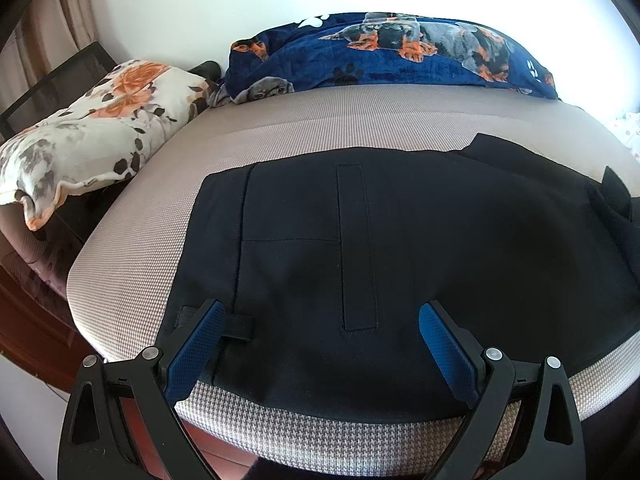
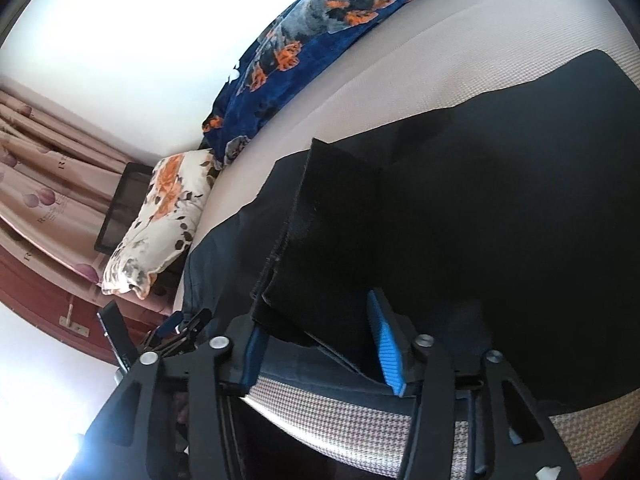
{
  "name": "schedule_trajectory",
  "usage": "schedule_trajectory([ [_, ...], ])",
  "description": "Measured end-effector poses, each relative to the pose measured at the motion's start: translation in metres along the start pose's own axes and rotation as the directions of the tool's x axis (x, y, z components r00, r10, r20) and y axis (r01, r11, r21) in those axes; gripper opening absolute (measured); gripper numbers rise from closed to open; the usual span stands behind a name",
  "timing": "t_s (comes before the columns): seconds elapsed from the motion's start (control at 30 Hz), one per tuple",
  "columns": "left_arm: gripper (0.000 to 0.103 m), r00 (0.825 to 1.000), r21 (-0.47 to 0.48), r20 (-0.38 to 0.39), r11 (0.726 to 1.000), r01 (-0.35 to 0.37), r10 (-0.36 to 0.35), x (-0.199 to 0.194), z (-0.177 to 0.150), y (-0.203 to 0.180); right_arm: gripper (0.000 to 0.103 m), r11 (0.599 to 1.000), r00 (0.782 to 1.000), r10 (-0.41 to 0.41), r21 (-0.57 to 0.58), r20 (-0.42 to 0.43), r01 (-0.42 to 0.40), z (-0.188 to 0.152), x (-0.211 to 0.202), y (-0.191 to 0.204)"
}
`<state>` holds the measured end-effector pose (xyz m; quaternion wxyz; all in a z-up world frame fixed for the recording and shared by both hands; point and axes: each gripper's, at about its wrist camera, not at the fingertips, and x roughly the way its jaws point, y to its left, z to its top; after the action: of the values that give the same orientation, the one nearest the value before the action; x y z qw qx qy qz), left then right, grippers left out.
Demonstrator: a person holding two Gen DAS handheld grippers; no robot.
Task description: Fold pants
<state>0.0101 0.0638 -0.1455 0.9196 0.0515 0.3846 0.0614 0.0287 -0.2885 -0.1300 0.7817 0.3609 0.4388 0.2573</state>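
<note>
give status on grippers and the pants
Left hand-held gripper open over pants. Right hand-held gripper open, folded edge between jaws. Nothing in the way.

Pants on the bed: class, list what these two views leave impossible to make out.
- Pants: the left wrist view cuts the far end at its right edge.
- Folded layers: in the right wrist view, black on black hides how many there are.
- Right gripper: its contact with the flap is unclear.
- Wall: glare washes it out.
</note>
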Motion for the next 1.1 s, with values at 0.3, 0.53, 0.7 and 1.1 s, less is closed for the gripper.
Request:
schedule_trajectory([
  [0.3, 0.097, 1.0, 0.002, 0.001, 1.0, 0.001, -0.001, -0.001, -0.001, -0.001, 0.055, 0.995, 0.994, 0.103, 0.011, -0.028, -0.103, -0.003, 0.005, 0.002],
  [0.53, 0.097, 1.0, 0.008, 0.009, 1.0, 0.0, 0.0, -0.004, -0.002, 0.0, 0.051, 0.989, 0.988, 0.133, 0.055, 0.076, -0.137, 0.022, -0.029, -0.018],
  [0.7, 0.097, 1.0, -0.002, -0.001, 1.0, 0.004, -0.004, -0.002, 0.001, 0.004, 0.027, 0.988, 0.981, -0.007, 0.155, 0.196, -0.023, 0.059, -0.075, -0.071],
  [1.1, 0.097, 1.0, 0.019, -0.011, 1.0, -0.004, 0.004, 0.0, 0.002, -0.001, 0.01, 0.932, 0.976, -0.092, 0.363, 0.199, 0.014, 0.094, -0.098, -0.157],
])
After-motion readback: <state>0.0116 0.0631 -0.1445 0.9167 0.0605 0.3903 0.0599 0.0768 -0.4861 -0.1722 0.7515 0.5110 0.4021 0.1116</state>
